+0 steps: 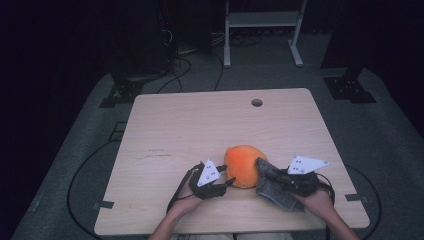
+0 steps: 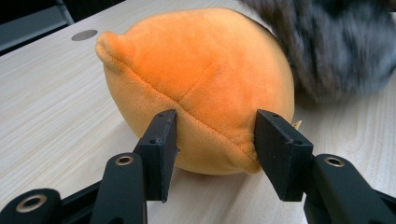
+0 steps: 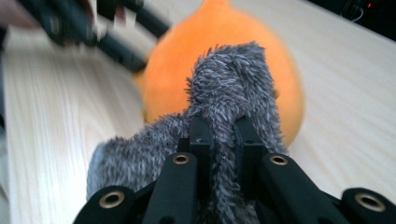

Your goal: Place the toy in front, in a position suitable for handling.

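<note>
- Jaws of the left gripper are being pressed against the near end of one orange plush toy, squeezing it.
- Jaws of the right gripper are being clamped on one grey fuzzy cloth.
- Toy is being kept on one wooden table, near its front edge, between two grippers.
- Cloth is being held against the toy's right side.

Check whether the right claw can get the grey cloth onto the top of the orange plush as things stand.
Probably yes. The right claw is shut on the grey cloth, which already lies against the orange plush. The left claw grips the plush low at its near side, leaving the top free.
</note>
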